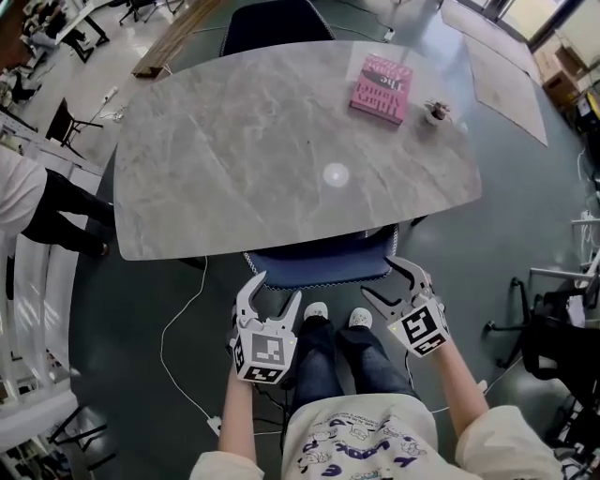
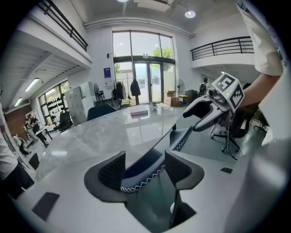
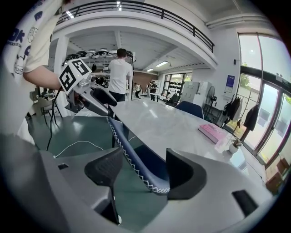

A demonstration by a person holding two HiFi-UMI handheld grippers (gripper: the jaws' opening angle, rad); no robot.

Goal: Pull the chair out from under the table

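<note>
A chair with a dark blue backrest (image 1: 319, 261), edged in white zigzag stitching, is tucked under the grey marble table (image 1: 234, 159). My left gripper (image 1: 275, 291) is open at the backrest's left end. In the left gripper view the stitched top edge (image 2: 141, 179) lies between the wide pads of the left gripper (image 2: 144, 169), which do not press on it. My right gripper (image 1: 382, 279) is open at the right corner. In the right gripper view the stitched edge (image 3: 136, 170) runs between the spread pads of the right gripper (image 3: 143, 172), close to the right one.
On the table's far right lie a pink book (image 1: 382, 86) and a small potted plant (image 1: 437, 112). Another dark chair (image 1: 277, 23) stands at the far side. A white cable (image 1: 178, 319) trails over the floor at left. A person (image 1: 28, 202) stands at left, and an office chair (image 1: 553, 328) at right.
</note>
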